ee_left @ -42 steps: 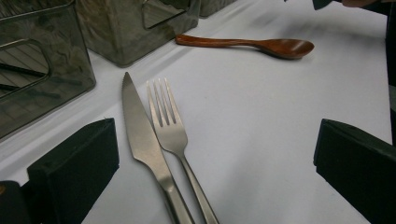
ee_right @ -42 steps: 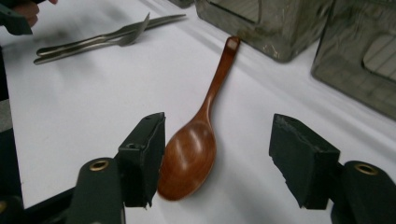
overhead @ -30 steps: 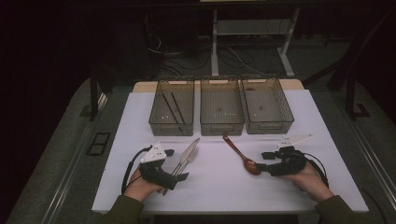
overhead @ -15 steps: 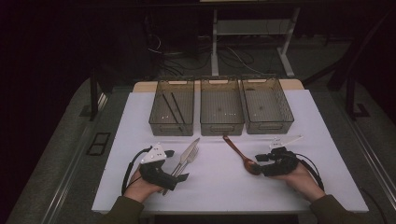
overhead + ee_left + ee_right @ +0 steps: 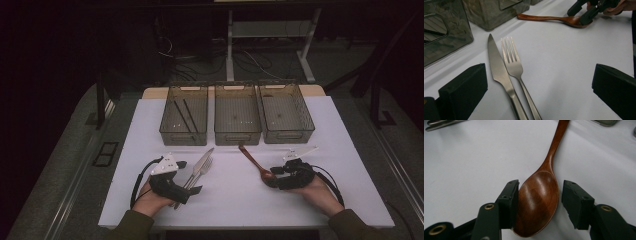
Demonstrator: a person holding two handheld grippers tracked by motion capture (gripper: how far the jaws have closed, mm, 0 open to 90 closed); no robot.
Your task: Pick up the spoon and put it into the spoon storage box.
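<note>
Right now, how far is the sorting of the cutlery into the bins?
Done: two chopsticks lie in the left bin. In hand: the right claw has been closing around the wooden spoon, which lies on the table. Left: the knife and fork, between the open left claw jaws.

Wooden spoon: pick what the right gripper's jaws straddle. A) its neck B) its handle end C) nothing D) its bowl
D: in the right gripper view the wooden spoon lies with its bowl between the two jaws of the right gripper, a gap showing on one side.
</note>
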